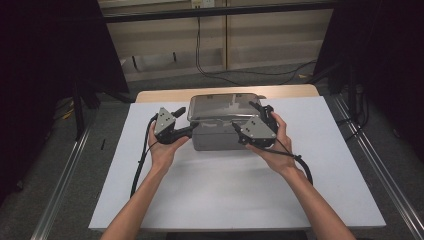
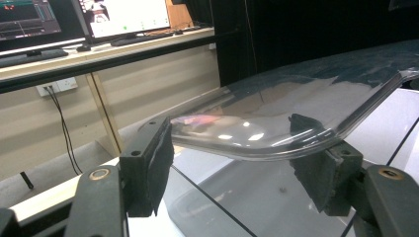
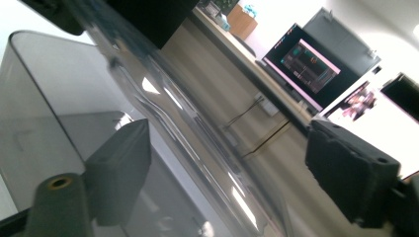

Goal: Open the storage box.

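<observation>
Left gripper (image 1: 186, 121): jaws spread, lid (image 2: 296, 113) rim between, not pinched.
Right gripper (image 1: 248, 119): jaws spread astride lid rim.
Advice: both rims to be pinched evenly before lid is lifted off box (image 1: 215, 140).

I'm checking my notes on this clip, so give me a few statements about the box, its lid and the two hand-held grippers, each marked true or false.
1. A grey box with a clear lid stands on the white table. True.
2. The lid is opaque black. False: it is see-through, and the wall shows through it in the left gripper view.
3. The left hand-held gripper has the lid's edge between its jaws. True: the rim runs across the gap between them.
4. The right hand-held gripper is clamped shut on the lid. False: its jaws stand apart, clear of the rim between them.
5. Both hands are at the box, one on each side. True.
</observation>
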Available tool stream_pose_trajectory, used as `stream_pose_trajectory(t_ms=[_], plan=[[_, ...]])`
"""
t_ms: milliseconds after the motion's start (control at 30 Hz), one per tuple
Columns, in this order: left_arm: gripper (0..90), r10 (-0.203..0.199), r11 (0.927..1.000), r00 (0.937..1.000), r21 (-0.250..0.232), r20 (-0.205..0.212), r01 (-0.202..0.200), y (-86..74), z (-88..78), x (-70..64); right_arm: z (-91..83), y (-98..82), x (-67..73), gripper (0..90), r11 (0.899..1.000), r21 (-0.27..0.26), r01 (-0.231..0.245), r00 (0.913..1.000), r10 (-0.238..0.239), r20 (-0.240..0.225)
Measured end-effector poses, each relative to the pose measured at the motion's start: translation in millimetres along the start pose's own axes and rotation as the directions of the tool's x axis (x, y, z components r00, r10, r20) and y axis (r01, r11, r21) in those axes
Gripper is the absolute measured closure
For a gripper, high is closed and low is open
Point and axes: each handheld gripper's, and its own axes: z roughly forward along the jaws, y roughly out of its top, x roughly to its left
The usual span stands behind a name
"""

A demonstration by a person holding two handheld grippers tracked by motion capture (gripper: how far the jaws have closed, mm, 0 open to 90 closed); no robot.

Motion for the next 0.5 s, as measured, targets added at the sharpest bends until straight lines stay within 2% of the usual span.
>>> stream_pose_trajectory(t_ms=[100, 133, 167, 200, 300, 500], plan=[[34.8, -0.003, 1.0000, 1.0000, -0.007, -0.005, 0.003, 0.8, -0.6, 0.5, -1.0, -5.5, -7.6, 15.2, 0.997, -0.006, -0.072, 0.9972, 0.072, -0.019], [35.0, 0.001, 1.0000, 1.0000, -0.002, -0.008, -0.001, 1.1, -1.2, 1.1, -2.0, -10.1, -11.1, 14.8, 0.994, -0.013, -0.111, 0.9936, 0.110, -0.026], [35.0, -0.003, 1.0000, 1.0000, -0.004, -0.007, 0.003, 1.2, -1.2, 1.1, -2.0, -10.1, -11.1, 14.8, 0.994, -0.013, -0.111, 0.9936, 0.110, -0.026], [35.0, 0.002, 1.0000, 1.0000, 0.000, -0.006, -0.002, 1.2, -1.3, 1.4, -2.6, -15.2, -13.5, 14.5, 0.990, -0.013, -0.141, 0.9894, 0.140, -0.036], [35.0, 0.004, 1.0000, 1.0000, 0.003, -0.003, -0.004, 0.7, -1.0, 1.2, -3.8, -20.2, -16.0, 14.2, 0.986, -0.011, -0.165, 0.9858, 0.165, -0.033], [36.2, -0.008, 0.9999, 1.0000, -0.008, 0.004, 0.008, 1.4, 0.3, 1.2, -3.9, -32.9, -26.8, 11.4, 0.965, -0.012, -0.261, 0.9640, 0.260, -0.055]])
